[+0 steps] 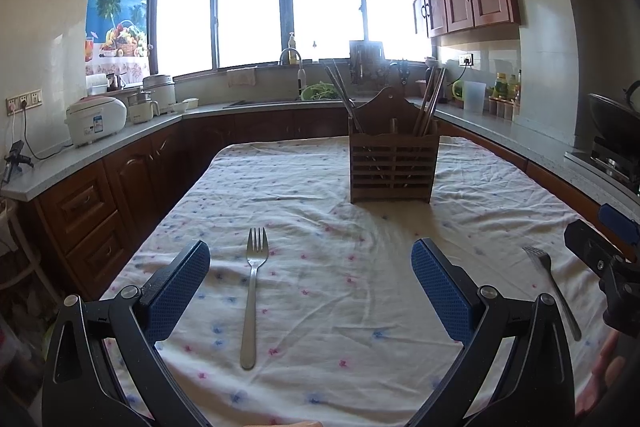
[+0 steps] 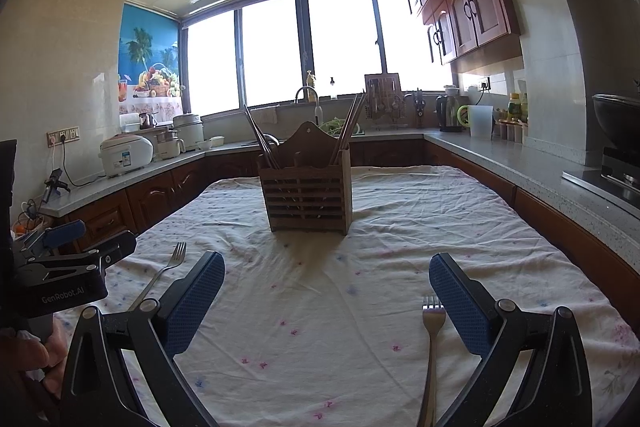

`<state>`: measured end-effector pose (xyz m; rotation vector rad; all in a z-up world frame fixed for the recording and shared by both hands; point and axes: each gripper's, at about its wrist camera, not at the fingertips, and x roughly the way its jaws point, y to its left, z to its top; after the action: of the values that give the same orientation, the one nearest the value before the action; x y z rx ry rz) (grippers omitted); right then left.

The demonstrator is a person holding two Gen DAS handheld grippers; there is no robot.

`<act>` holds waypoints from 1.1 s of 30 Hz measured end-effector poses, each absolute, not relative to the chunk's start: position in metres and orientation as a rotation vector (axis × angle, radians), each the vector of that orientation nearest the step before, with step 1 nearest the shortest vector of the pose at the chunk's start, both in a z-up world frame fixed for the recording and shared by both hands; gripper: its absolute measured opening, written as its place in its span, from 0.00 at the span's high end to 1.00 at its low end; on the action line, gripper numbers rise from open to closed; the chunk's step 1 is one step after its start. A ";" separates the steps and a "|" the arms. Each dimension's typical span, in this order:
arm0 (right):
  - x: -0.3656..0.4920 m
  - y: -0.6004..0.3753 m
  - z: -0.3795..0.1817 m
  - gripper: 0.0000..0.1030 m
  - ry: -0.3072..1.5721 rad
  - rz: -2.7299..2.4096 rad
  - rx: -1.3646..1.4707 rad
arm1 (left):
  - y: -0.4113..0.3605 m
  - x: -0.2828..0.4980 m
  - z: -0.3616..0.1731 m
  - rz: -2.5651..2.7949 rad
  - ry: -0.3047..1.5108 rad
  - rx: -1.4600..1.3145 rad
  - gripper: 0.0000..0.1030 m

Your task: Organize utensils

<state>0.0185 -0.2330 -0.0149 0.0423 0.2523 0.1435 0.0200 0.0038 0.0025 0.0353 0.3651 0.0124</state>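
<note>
Both held low over tablecloth (image 1: 320,187), pointing at wooden utensil holder (image 1: 391,163) w/ chopsticks (image 1: 430,103). Left gripper (image 1: 310,291) spread wide, empty; left fork (image 1: 253,291) flat between its fingers, nearer left pad, tines fwd. Right gripper (image 2: 326,301) likewise agape, empty; right fork (image 2: 432,347) just inside its right finger. Only right view shows "GenRobot.AI" marking on left tool's side.
</note>
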 end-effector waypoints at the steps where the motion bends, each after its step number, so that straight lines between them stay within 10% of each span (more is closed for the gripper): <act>1: 0.018 -0.233 -0.015 0.00 0.252 0.143 0.043 | 0.004 0.020 0.003 0.012 0.365 0.035 0.00; 33: 0.017 -0.232 -0.010 0.00 0.240 0.147 0.045 | 0.001 0.018 0.004 0.007 0.369 0.046 0.00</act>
<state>0.0167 -0.2319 -0.0096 0.0447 0.2402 0.1472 0.0183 0.0014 0.0042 0.0460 0.3691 0.0075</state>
